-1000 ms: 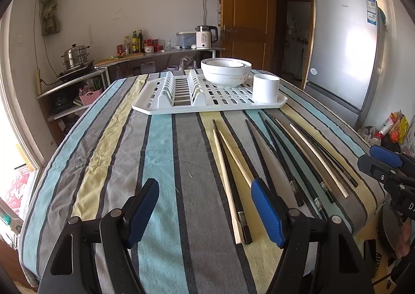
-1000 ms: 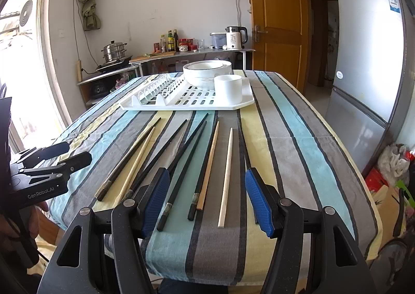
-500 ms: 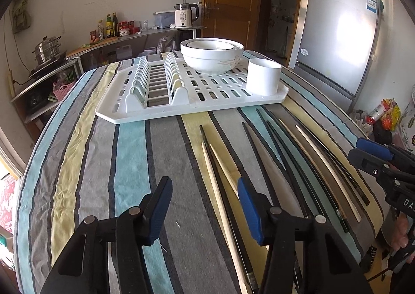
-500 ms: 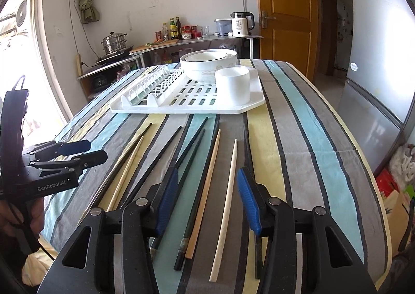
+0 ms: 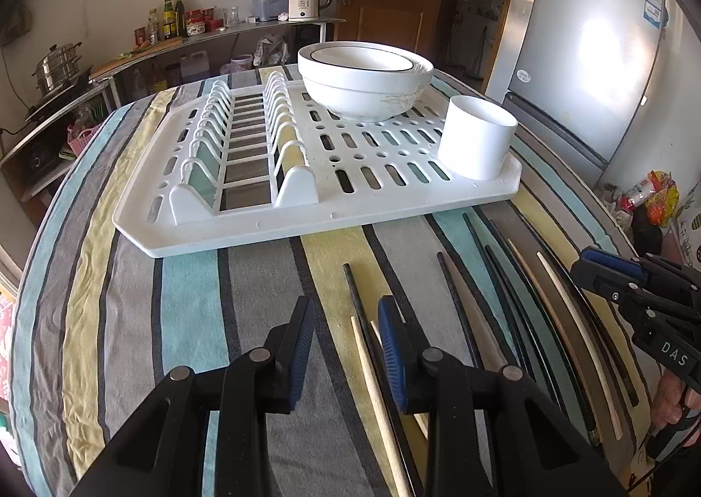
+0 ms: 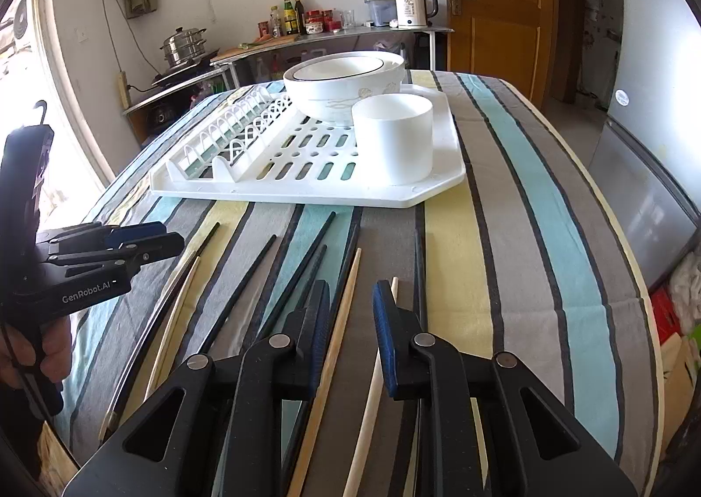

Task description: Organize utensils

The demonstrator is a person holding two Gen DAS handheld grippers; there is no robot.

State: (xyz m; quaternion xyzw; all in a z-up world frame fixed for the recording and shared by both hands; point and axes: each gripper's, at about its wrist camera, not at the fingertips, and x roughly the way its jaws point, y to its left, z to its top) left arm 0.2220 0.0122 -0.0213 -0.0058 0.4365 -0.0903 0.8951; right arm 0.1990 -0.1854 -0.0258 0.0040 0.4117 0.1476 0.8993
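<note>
Several black and pale wooden chopsticks (image 5: 490, 299) lie side by side on the striped tablecloth, in front of a white dish rack (image 5: 306, 212) that bears a white cup (image 5: 477, 142) and stacked bowls (image 5: 363, 89). My left gripper (image 5: 346, 308) hovers over the leftmost chopsticks with its jaws closing. A black chopstick (image 5: 355, 291) and a pale one run between its fingers, not pinched. My right gripper (image 6: 350, 291) hovers with jaws closing around a pale wooden chopstick (image 6: 346, 299), pads apart from it. Each gripper shows in the other's view: the right gripper (image 5: 582, 262), the left gripper (image 6: 171, 234).
A silver fridge (image 5: 587, 58) stands right of the table, beside a wooden door (image 6: 495, 6). A counter with a kettle (image 6: 412, 8) and bottles runs along the back wall. The table edge (image 6: 635, 278) curves down on the right. A person's hand (image 6: 48, 348) grips the left tool.
Both grippers have moved forward over the chopsticks toward the dish rack and tilted further down. The jaws of both have narrowed from wide open to a small gap.
</note>
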